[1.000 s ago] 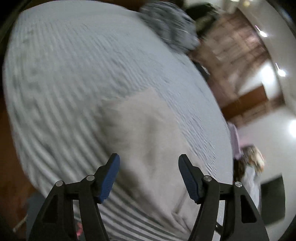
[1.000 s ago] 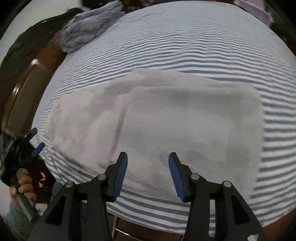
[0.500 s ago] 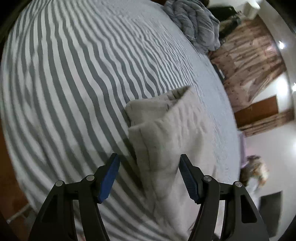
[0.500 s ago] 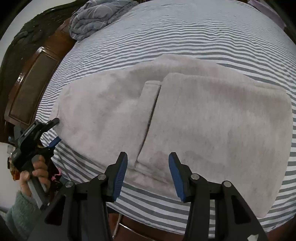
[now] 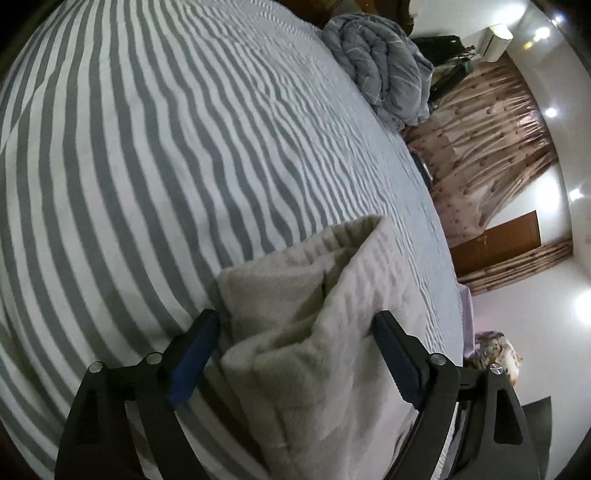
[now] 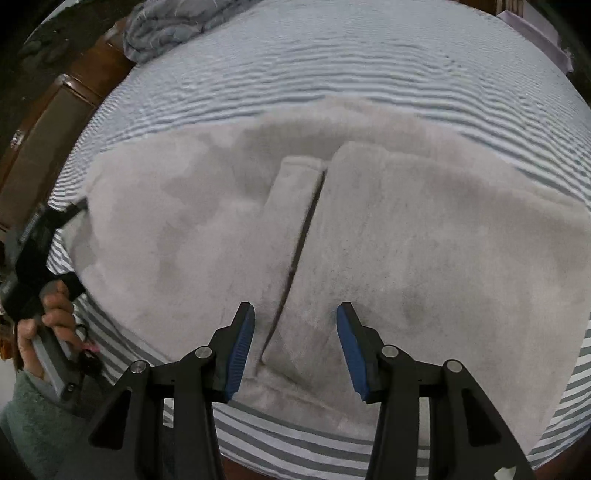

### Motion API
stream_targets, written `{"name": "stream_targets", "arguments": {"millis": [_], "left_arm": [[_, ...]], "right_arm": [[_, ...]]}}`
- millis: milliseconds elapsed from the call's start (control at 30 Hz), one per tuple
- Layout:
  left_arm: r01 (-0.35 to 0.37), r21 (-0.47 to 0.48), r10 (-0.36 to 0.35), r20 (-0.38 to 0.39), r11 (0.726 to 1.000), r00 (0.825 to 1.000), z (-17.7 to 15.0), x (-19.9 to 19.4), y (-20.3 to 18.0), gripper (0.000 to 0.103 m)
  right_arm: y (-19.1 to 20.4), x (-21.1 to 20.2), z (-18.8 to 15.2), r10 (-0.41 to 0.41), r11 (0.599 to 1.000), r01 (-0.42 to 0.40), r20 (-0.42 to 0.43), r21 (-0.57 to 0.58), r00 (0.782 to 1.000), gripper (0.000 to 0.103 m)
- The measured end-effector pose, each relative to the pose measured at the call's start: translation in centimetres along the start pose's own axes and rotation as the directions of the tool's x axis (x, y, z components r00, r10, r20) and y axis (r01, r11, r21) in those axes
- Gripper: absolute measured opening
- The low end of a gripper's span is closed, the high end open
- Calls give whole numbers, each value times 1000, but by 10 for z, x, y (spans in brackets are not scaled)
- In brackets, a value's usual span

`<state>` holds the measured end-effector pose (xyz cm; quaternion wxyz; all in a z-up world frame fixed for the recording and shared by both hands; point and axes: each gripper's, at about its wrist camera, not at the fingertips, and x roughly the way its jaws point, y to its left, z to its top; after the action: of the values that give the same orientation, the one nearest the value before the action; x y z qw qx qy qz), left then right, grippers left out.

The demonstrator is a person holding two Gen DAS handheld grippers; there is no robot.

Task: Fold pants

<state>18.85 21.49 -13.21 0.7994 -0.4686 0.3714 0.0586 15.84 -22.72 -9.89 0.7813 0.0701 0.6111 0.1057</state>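
Observation:
Light grey fleece pants lie folded across the striped bed, a dark seam line running down their middle. In the left wrist view their thick folded end sits between the fingers of my left gripper, whose jaws are opening and whose pads stand just clear of the cloth. That left gripper also shows at the pants' left edge, held by a hand. My right gripper hovers open over the near edge of the pants, astride the seam, gripping nothing.
The grey-and-white striped sheet covers the whole bed. A rolled grey duvet lies at the far corner. A dark wooden bed frame runs along the left. A lilac cloth lies at the far right edge.
Both grippers have come down closer to the pants. The left jaws have spread wider around the folded end. The right jaws kept the same gap.

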Motion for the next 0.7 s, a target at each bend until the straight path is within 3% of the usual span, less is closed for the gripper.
{"name": "stream_targets", "arguments": {"millis": [67,133,167,300,467,700], "left_arm": [[3,12,-3,14,1000,1000,1,2,-1,85],[10,32,-11,28,999,1000,1,2,-3,74],[-9,52,8,33,999,999,2,2,-4,62],[-5,98,0,54,995,999,-2,-8,-4,44],[-15,214,-3,85,977,996,-6,-22,-24,35],[-13,258,-15,105,966,994,-8,-41,-54,32]], "right_arm": [[1,1,1,4,1000,-4,-2,0,1000,48],[1,2,1,7,1000,-7,-8,4,1000,51],[2,2,2,5,1000,-5,-11,0,1000,51],[4,4,3,-1,1000,1,-9,-9,1000,55],[5,2,2,-8,1000,8,4,-6,1000,56],[-3,-7,2,38,999,-38,12,32,999,54]]}}
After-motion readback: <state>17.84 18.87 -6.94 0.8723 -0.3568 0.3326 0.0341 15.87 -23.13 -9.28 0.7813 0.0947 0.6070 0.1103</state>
